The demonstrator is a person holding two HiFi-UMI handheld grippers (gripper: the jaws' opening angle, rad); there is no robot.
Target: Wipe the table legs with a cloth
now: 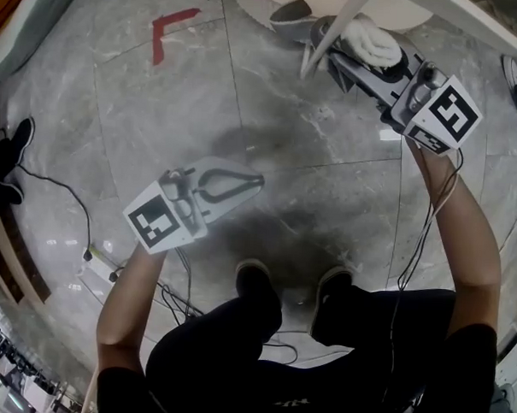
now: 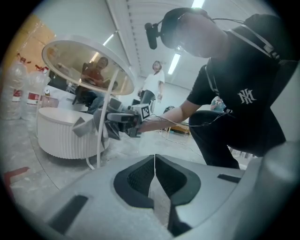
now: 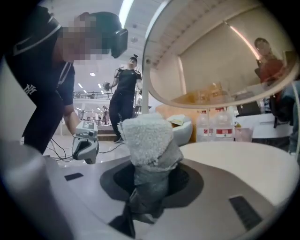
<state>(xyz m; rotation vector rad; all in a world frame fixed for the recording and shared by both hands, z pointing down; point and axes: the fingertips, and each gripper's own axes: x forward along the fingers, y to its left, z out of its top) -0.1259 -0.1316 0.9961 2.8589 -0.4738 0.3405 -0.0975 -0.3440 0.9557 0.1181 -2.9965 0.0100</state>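
Observation:
My right gripper point(image 1: 335, 52) is shut on a folded grey and white fluffy cloth point(image 1: 371, 41), whose woolly end sticks out past the jaws. The cloth point(image 3: 147, 140) sits right at a thin white table leg point(image 3: 145, 79) under a round table top point(image 3: 211, 56); I cannot tell whether they touch. From the left gripper view, the right gripper point(image 2: 112, 123) meets the leg point(image 2: 104, 117) about halfway up. My left gripper point(image 1: 241, 183) hangs lower over the grey floor, away from the table. Its jaws are shut with nothing between them point(image 2: 154, 164).
The table stands on a white ribbed round base point(image 2: 61, 136). Cables point(image 1: 66, 197) trail over the marble floor, next to a red tape mark point(image 1: 170, 28). My feet point(image 1: 254, 278) stand below the grippers. Other people point(image 3: 123, 89) and water bottles point(image 3: 220, 124) are further off.

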